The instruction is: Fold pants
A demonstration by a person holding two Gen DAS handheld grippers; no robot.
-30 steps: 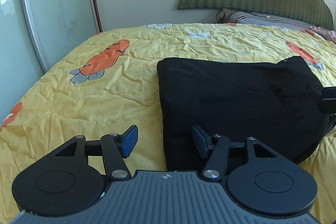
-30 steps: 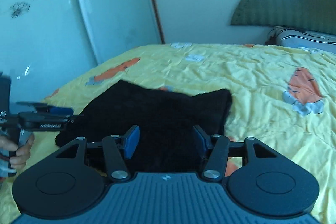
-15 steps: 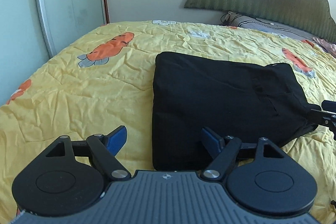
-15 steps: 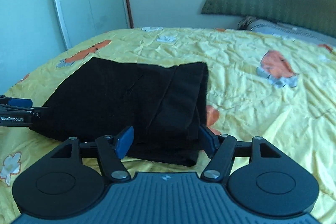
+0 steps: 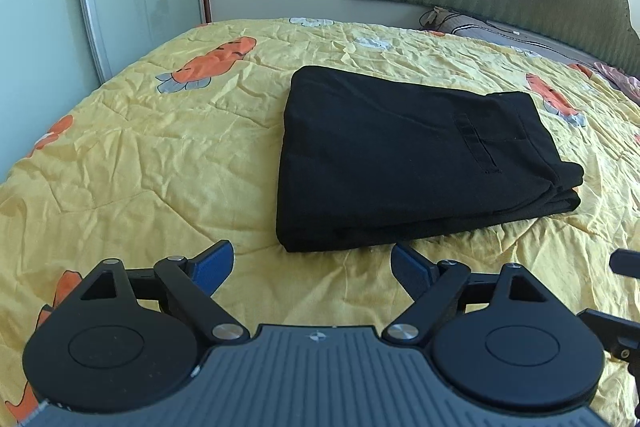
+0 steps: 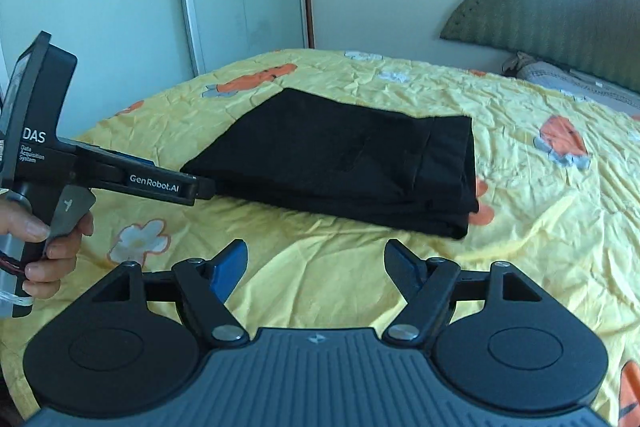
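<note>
Both sets of fingers are standing wide with nothing between them, your left gripper (image 5: 312, 269) and right gripper (image 6: 316, 267) having just been opening. You are holding both just short of the pants (image 5: 404, 159), which are lying folded in a black stack on the yellow bedspread (image 5: 160, 155). Your left hand (image 6: 48, 243) is gripping its handle.

Matt black cloth pants (image 5: 400, 155); wrinkled yellow bedspread (image 5: 160, 163).
</note>
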